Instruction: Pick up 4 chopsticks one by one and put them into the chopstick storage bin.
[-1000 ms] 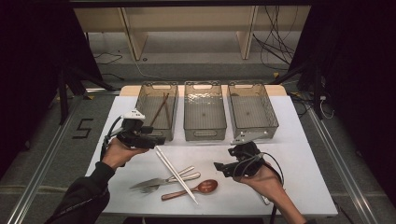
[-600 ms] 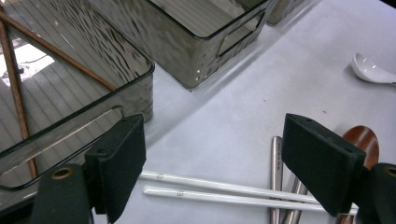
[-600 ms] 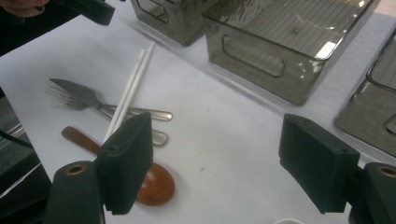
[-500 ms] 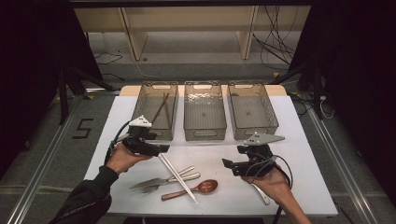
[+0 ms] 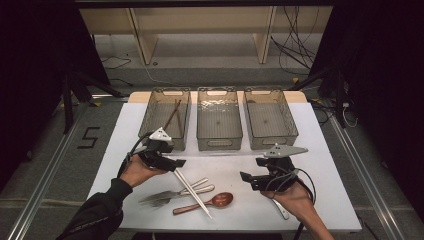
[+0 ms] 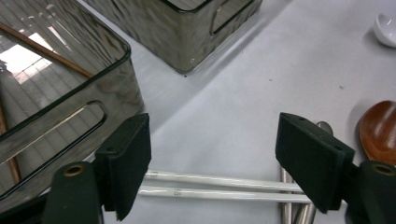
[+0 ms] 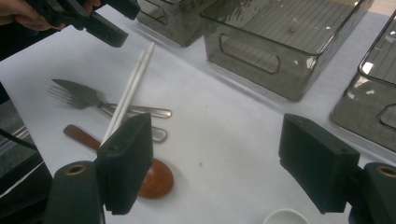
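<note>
Two white chopsticks (image 5: 191, 189) lie slanted on the white table (image 5: 325, 165), across a metal fork and knife (image 5: 170, 196) and a brown wooden spoon (image 5: 206, 204). My left gripper (image 5: 179, 162) hovers low over the chopsticks' upper end. In the left gripper view its jaws (image 6: 217, 144) have just been closing a little but stand open, with the chopsticks (image 6: 210, 186) lying between them, untouched by the pads. My right gripper (image 5: 245, 177) is open to the right of the cutlery with nothing between its jaws (image 7: 215, 154), which face the wooden spoon (image 7: 156, 179).
Three smoky plastic bins stand in a row behind: the left bin (image 5: 149, 117) holds brown chopsticks (image 5: 172, 114), while the middle bin (image 5: 200, 120) and the right bin (image 5: 292, 125) look bare. A white spoon (image 5: 281, 210) lies under the right hand near the front edge.
The left gripper has come down and to the right onto the white chopsticks' upper end. The right gripper has rolled so that its grey plate faces up, staying in place.
</note>
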A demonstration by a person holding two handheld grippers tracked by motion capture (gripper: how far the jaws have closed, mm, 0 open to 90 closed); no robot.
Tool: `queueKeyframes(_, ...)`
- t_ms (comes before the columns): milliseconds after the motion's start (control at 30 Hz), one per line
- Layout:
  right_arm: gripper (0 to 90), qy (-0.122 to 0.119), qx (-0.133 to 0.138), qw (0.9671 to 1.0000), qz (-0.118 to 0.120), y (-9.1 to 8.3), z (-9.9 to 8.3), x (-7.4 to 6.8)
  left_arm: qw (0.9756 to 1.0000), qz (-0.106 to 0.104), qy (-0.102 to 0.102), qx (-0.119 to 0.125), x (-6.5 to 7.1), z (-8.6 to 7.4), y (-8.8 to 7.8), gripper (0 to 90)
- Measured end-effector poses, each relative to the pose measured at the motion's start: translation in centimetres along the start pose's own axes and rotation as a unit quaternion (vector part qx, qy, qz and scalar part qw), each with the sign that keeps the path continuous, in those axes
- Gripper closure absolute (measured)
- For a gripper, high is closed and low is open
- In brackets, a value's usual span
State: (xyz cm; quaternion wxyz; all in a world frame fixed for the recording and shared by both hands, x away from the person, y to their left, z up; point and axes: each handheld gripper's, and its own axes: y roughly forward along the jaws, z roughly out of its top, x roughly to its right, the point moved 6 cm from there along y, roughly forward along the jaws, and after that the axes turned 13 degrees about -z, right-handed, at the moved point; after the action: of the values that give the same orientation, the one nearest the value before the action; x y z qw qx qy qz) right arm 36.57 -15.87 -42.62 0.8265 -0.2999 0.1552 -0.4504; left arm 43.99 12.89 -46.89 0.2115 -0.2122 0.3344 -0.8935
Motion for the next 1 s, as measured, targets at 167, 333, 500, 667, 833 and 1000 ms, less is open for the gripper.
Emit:
queueKeyframes(167,27.1,-0.002,-0.002,1.0,0.002,0.1,0.0,-0.1,0.9997,-0.009,0.008,-0.02,0.1,-0.3,1.0,44.2)
queueKeyframes(333,27.1,-0.003,-0.003,1.0,0.003,0.1,0.0,-0.2,0.9991,-0.014,0.013,-0.037,0.0,-0.6,1.9,62.5)
queueKeyframes(500,27.1,-0.004,-0.004,1.0,0.003,0.2,0.0,-0.3,0.9986,-0.017,0.01,-0.048,-0.6,-0.9,2.9,76.2)
queueKeyframes(667,27.1,-0.005,-0.005,1.0,0.004,0.2,0.0,-0.3,0.9969,-0.023,0.019,-0.072,-0.7,-1.4,3.5,80.4)
queueKeyframes(833,27.1,-0.004,-0.005,1.0,0.005,0.2,-0.1,-0.3,0.9956,-0.033,0.031,-0.082,-0.4,-1.2,3.3,74.6)
queueKeyframes(1000,27.1,-0.005,-0.006,1.0,0.006,0.3,-0.1,-0.4,0.9926,-0.031,0.046,-0.108,-0.7,-1.5,3.8,81.0)
